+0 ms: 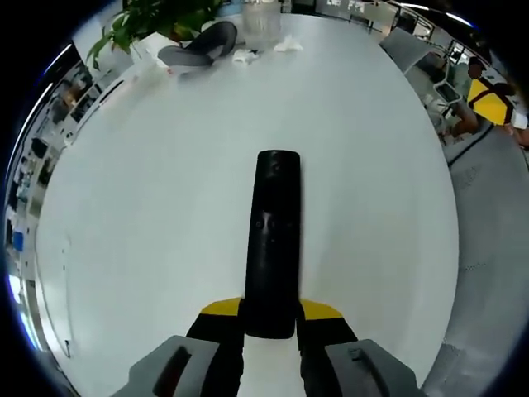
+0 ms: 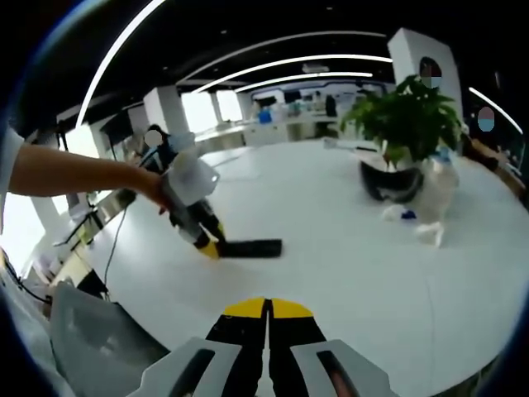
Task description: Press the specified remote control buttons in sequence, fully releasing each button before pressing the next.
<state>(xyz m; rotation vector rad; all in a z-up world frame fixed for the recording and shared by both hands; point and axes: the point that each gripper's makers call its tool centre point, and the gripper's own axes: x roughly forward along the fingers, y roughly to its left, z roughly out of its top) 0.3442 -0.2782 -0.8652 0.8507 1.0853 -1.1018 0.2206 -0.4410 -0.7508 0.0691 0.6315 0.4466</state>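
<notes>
Left gripper: we find the left gripper (image 1: pixel 270 318) at the bottom of the left gripper view, its yellow-tipped jaws clamped on the near end of the remote control (image 1: pixel 273 240). In the right gripper view we see the same tool (image 2: pixel 208 246) from the side, held by a person's hand (image 2: pixel 153 188) on a bare forearm that enters from the left.

Remote control: we record a long black handset lying flat on the white table (image 1: pixel 149 248), pointing away from the left gripper. Its far end is free and rounded. We cannot make out individual buttons. In the right gripper view it (image 2: pixel 250 247) lies left of centre on the tabletop.

Right gripper: we note the right gripper (image 2: pixel 267 310) low in its own view, jaws together, yellow tips meeting at a thin seam with nothing between them. It is well apart from the remote control.

Table: we see a large, white, round-edged surface.

Far side of table: we log a potted plant (image 2: pixel 405 124) with green leaves, a dark bowl-shaped item (image 1: pixel 202 45) beside it, a clear container (image 1: pixel 261 21) and crumpled white scraps (image 1: pixel 285 45).

Surroundings: we observe an open office with strip ceiling lights, and a person in yellow (image 1: pixel 488 99) seated beyond the table edge.
</notes>
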